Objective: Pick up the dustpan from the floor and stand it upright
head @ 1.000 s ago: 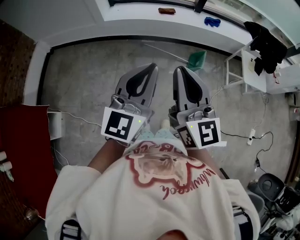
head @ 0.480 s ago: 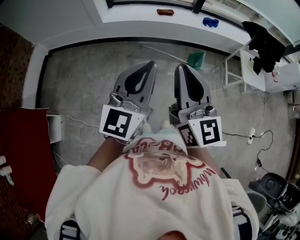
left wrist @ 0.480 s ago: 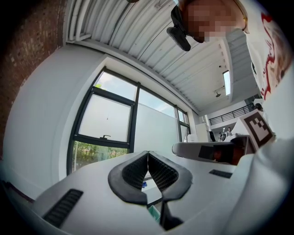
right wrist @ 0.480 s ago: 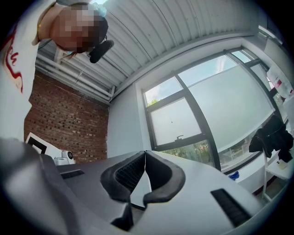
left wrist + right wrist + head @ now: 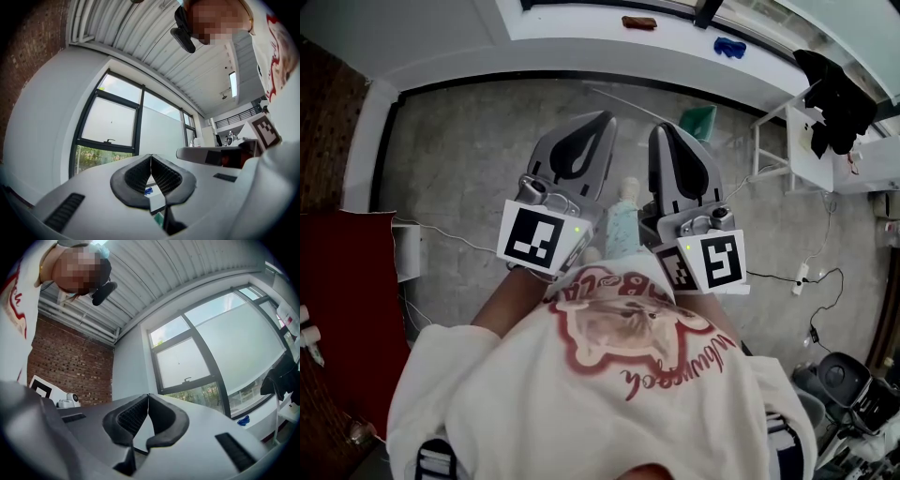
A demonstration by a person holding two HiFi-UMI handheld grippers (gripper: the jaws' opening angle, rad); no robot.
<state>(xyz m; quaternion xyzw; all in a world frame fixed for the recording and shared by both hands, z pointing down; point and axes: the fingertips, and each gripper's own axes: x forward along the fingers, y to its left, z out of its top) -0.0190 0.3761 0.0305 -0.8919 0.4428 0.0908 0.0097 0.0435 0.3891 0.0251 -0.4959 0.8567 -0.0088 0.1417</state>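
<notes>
The green dustpan [image 5: 697,119] lies on the concrete floor close to the far wall, its thin long handle [image 5: 628,101] stretching left along the floor. Both grippers are held out in front of the person's chest, well short of the dustpan and above the floor. The left gripper [image 5: 598,122] is shut and empty; its ribbed pads meet in the left gripper view [image 5: 151,157]. The right gripper [image 5: 662,132] is shut and empty as well, its pads touching in the right gripper view [image 5: 148,396]. Both gripper views look slightly upward at windows and ceiling.
A white window ledge [image 5: 581,37] runs along the far wall, with a blue item [image 5: 729,46] and a brown one [image 5: 638,22]. A white rack [image 5: 802,141] draped with dark cloth [image 5: 836,89] stands right. Cables [image 5: 811,272] cross the floor; a red sheet [image 5: 342,309] lies left.
Both grippers have drifted a little forward. The person's foot in a light sock has stepped out between the two grippers. Jaws stay shut.
</notes>
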